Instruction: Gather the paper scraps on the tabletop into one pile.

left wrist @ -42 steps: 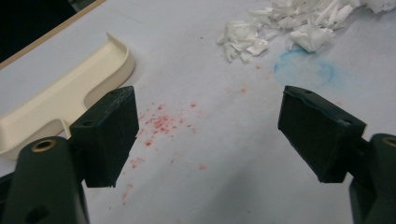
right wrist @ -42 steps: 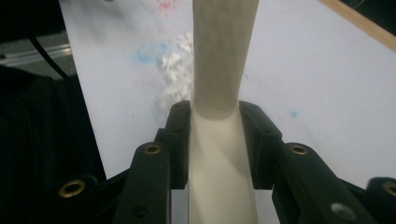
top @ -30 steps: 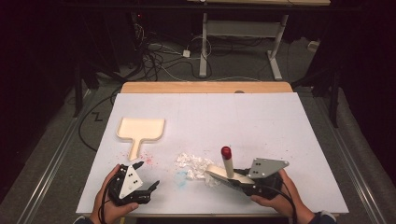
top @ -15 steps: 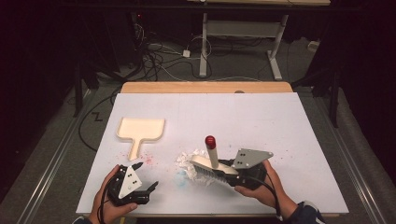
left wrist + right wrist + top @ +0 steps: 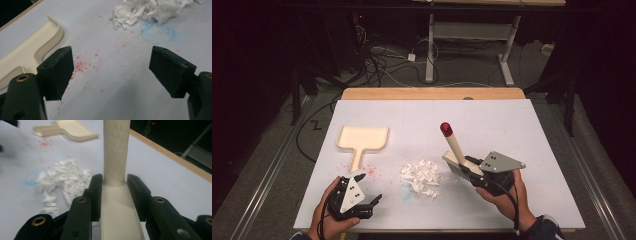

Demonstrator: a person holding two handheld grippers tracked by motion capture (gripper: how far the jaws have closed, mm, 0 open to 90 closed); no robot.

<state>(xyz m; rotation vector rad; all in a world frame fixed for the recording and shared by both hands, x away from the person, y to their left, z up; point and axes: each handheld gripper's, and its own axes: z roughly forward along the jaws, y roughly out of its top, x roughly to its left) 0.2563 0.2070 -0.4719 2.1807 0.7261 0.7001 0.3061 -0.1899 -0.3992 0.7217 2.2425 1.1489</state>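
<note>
High view shows the brush (image 5: 455, 150) clamped in the right jaws (image 5: 469, 167) beside the gathered scraps (image 5: 422, 177) mid-bench (image 5: 512, 125), while the dustpan (image 5: 362, 140) lies unheld near the open left jaws (image 5: 368, 189), so scooping remains.

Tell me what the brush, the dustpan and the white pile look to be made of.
Brush: cream handle, probably moulded plastic; smooth matt surface with a faint faceted pattern, plus a red tip.
Dustpan: likely the same cream plastic; a thin raised rim with rounded corners suggests one moulded piece.
White pile: seemingly torn or shredded paper; thin, creased, ragged scraps. Tissue or thin foam cannot be ruled out.
</note>
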